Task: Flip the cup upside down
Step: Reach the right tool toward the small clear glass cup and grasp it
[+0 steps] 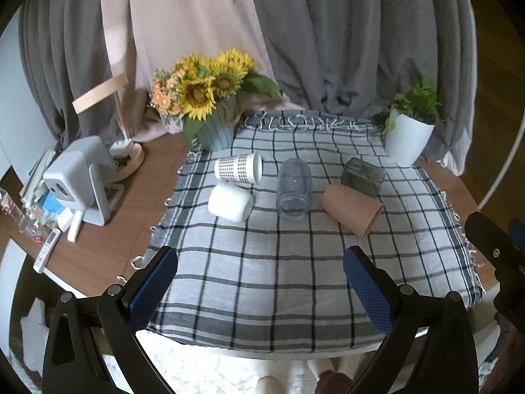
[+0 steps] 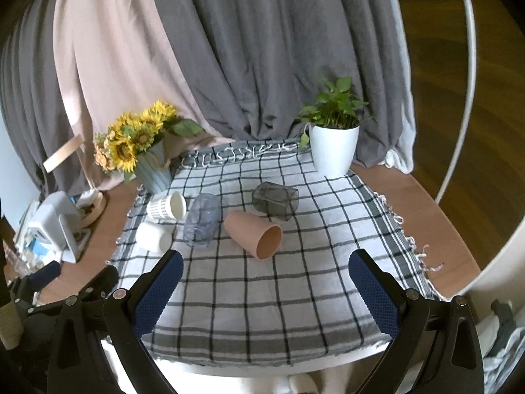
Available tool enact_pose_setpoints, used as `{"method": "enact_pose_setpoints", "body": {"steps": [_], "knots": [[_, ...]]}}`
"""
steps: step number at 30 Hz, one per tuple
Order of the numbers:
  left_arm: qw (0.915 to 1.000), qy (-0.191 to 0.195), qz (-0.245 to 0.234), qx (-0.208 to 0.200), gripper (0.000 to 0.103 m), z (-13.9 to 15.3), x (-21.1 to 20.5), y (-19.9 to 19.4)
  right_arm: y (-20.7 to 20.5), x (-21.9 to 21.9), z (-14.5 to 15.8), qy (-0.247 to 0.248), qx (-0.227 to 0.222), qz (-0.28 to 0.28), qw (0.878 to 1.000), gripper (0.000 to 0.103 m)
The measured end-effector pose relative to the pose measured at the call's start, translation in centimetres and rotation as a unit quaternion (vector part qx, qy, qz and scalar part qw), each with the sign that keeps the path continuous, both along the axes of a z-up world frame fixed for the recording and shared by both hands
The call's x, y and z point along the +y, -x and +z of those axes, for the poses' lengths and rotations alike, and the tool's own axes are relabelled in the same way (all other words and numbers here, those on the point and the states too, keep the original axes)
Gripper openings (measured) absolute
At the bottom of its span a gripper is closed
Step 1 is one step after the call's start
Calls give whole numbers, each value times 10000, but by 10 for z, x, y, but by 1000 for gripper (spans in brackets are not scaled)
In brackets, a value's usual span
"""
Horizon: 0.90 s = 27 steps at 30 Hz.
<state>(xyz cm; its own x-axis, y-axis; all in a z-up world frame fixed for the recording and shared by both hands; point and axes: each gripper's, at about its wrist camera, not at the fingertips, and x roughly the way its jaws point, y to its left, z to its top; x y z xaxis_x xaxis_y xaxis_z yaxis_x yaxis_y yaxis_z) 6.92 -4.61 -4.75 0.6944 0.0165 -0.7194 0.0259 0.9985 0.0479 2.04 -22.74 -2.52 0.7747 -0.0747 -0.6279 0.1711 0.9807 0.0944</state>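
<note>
Several cups lie on their sides on a checked cloth (image 1: 262,262). They are a patterned white cup (image 1: 239,168) (image 2: 166,207), a plain white cup (image 1: 230,202) (image 2: 153,236), a clear cup (image 1: 294,188) (image 2: 201,220), a pink cup (image 1: 351,208) (image 2: 254,233) and a dark smoked cup (image 1: 362,176) (image 2: 276,200). My left gripper (image 1: 261,282) is open and empty, over the cloth's near edge. My right gripper (image 2: 265,287) is open and empty, short of the pink cup. The right gripper's body shows at the left wrist view's right edge (image 1: 495,256).
A sunflower vase (image 1: 215,131) (image 2: 154,170) stands at the cloth's back left, a white plant pot (image 1: 407,138) (image 2: 333,151) at the back right. A white device (image 1: 78,177), a lamp base and clutter sit on the wooden table to the left. Curtains hang behind.
</note>
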Motion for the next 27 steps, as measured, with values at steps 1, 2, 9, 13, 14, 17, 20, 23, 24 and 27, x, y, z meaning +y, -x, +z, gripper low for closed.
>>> {"method": "enact_pose_setpoints", "body": {"steps": [1, 2, 9, 13, 14, 17, 20, 23, 24, 27], "knots": [[10000, -3, 59, 31, 103, -2, -4, -5, -9, -5, -3, 20, 56, 67, 10000, 102], [9999, 17, 114, 67, 103, -4, -9, -11, -17, -7, -5, 42, 99, 128, 9999, 102], [9957, 67, 815, 440, 103, -22, -44, -63, -90, -36, -19, 52, 533, 888, 9946, 102], [9882, 206, 1385, 620, 103, -37, -59, -90, -140, -54, -32, 111, 854, 1286, 9880, 102], [9854, 270, 1547, 665, 103, -41, -60, -95, -155, -58, -36, 151, 969, 1387, 9855, 102], [9751, 337, 2040, 800, 103, -53, -65, -111, -193, -66, -50, 288, 1291, 1639, 9776, 102], [9651, 441, 2375, 1011, 103, -68, -71, -128, -230, -70, -67, 368, 1587, 1996, 9663, 102], [9560, 403, 2602, 1294, 103, -82, -77, -145, -259, -69, -86, 398, 1867, 2352, 9530, 102], [9514, 346, 2724, 1398, 103, -88, -79, -151, -271, -66, -95, 413, 2002, 2479, 9470, 101], [9395, 208, 3020, 1603, 103, -102, -85, -164, -294, -62, -113, 508, 2123, 2715, 9374, 101]]}}
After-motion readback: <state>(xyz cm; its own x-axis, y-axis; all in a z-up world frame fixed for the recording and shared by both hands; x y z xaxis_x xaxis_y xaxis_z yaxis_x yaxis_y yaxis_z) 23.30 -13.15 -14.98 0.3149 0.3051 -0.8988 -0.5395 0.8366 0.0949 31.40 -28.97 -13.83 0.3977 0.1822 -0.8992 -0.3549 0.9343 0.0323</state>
